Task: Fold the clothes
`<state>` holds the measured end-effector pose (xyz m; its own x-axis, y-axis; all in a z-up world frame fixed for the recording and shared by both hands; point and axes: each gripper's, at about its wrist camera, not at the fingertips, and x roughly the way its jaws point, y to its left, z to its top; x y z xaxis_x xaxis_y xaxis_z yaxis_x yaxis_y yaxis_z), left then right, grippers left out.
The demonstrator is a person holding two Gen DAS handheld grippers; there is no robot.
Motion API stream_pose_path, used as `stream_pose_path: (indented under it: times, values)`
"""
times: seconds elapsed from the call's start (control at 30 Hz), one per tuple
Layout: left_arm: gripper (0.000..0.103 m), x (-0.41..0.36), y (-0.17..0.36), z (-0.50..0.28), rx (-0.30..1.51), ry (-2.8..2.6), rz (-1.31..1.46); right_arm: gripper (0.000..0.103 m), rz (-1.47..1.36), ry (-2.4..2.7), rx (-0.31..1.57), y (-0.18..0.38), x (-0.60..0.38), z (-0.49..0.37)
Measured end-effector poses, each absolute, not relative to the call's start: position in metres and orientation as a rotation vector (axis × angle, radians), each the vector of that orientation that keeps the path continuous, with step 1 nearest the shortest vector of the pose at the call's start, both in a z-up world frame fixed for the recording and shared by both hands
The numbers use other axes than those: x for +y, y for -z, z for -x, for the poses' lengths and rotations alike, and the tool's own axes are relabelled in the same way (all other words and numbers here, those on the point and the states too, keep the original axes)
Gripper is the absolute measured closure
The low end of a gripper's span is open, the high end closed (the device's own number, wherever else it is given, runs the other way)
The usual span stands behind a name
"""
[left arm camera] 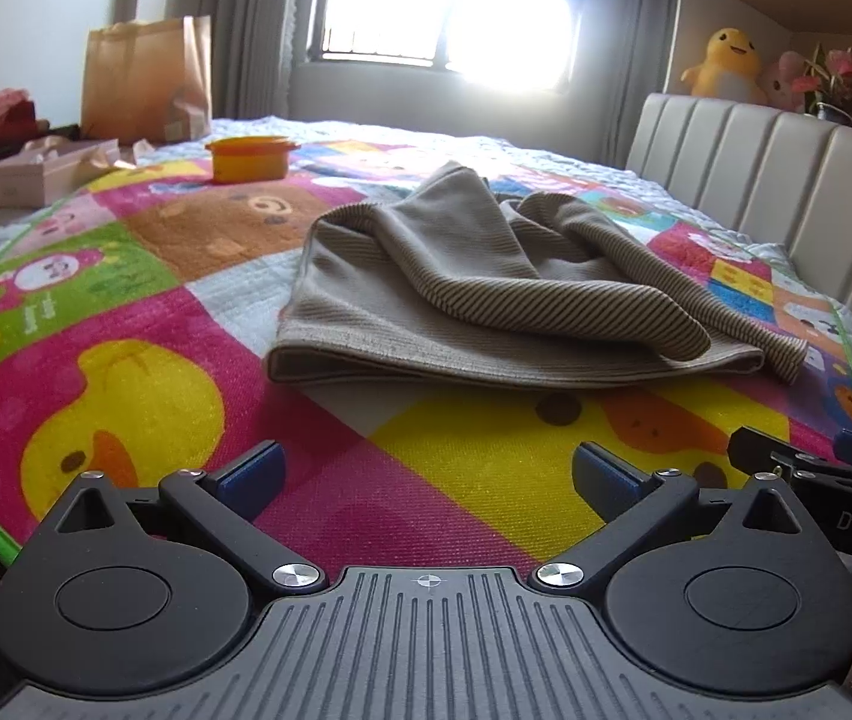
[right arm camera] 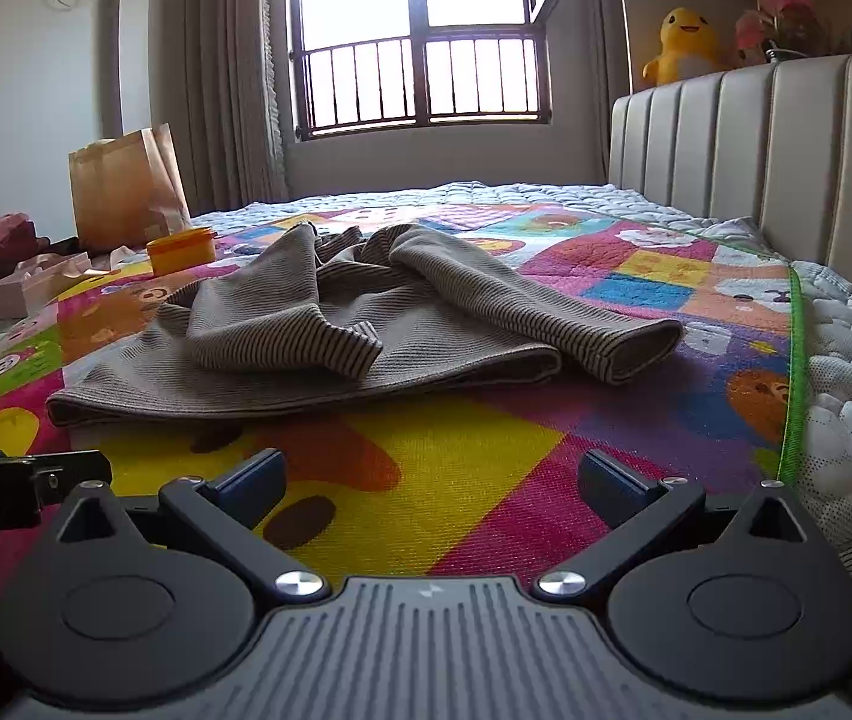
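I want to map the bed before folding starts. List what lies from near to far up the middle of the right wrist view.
Right hand-held gripper, open → colourful cartoon mat → brown striped garment lying crumpled on the mat → quilted bedspread → barred window.

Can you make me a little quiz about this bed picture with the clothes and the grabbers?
1. True or false: the brown top is already folded neatly.
2. What stands on the mat behind the top? A) an orange tub B) a shoe C) a ball
3. Fill in: the left gripper and right gripper are both ____.

Key: 1 false, it lies rumpled. 2 A. 3 open, holding nothing.
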<state>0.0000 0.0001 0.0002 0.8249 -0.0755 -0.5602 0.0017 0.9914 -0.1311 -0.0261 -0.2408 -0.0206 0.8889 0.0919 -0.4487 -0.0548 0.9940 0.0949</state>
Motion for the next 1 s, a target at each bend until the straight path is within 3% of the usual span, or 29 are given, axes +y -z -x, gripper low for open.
stream_pose_path:
  times: [1.0]
  values:
    - [0.000,-0.0001,0.0020,0.0042,0.575,0.028,0.083,0.000,-0.048,-0.072,0.474,0.0224,-0.2366,0.0261]
